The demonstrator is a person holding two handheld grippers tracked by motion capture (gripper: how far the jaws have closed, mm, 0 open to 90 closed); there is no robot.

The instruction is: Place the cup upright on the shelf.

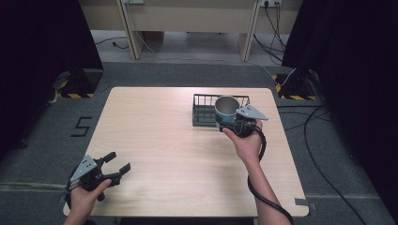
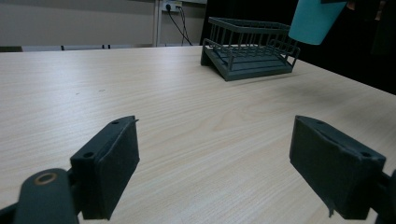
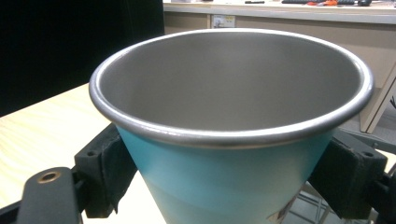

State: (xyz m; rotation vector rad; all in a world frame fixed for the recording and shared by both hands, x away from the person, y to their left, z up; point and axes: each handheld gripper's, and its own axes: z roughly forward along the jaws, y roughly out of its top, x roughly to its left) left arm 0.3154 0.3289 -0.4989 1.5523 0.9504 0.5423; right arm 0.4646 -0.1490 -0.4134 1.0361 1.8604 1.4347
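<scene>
Pale wooden table (image 1: 178,154), one pair of tongs gripping a cup over the rack, the other spread with nothing in it.

On the person's right, the right gripper (image 3: 231,186) has its two black jaws pressed against opposite sides of a teal cup (image 1: 226,111) with a bare metal inside, holding it upright and lifted over the near edge of a dark wire rack (image 1: 205,111) at the far right of the table; whether the cup's base touches the rack is hard to tell from above. Near the front left corner, well apart from the rack, the left gripper (image 1: 114,164) is held low over the wood with its jaws spread wide, gripping and touching nothing.
</scene>
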